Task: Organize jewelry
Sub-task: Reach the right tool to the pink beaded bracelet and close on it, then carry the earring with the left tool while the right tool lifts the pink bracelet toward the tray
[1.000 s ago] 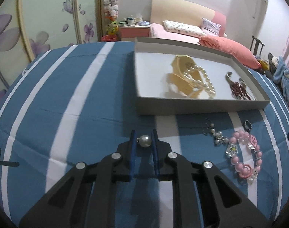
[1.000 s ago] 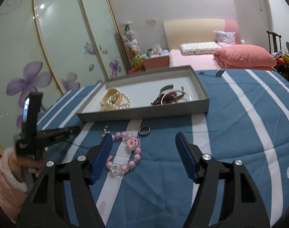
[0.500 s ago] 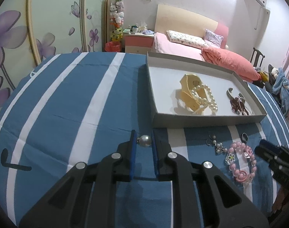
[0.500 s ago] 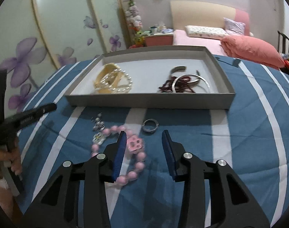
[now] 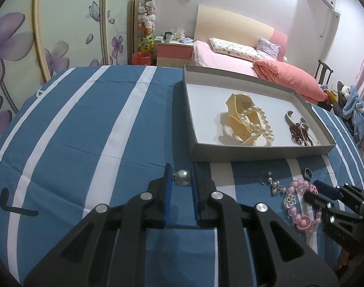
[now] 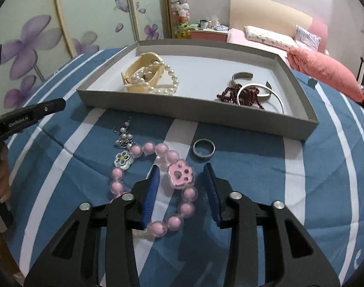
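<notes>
Right gripper (image 6: 181, 175) has moved forward since 0.5 s ago; its part-open jaws now straddle the pink bead bracelet (image 6: 158, 186) on the bedspread (image 6: 265, 179), not pinching. Left gripper (image 5: 180, 177) clamps a pearl earring (image 5: 182, 177), near the tray (image 5: 253, 154).
</notes>
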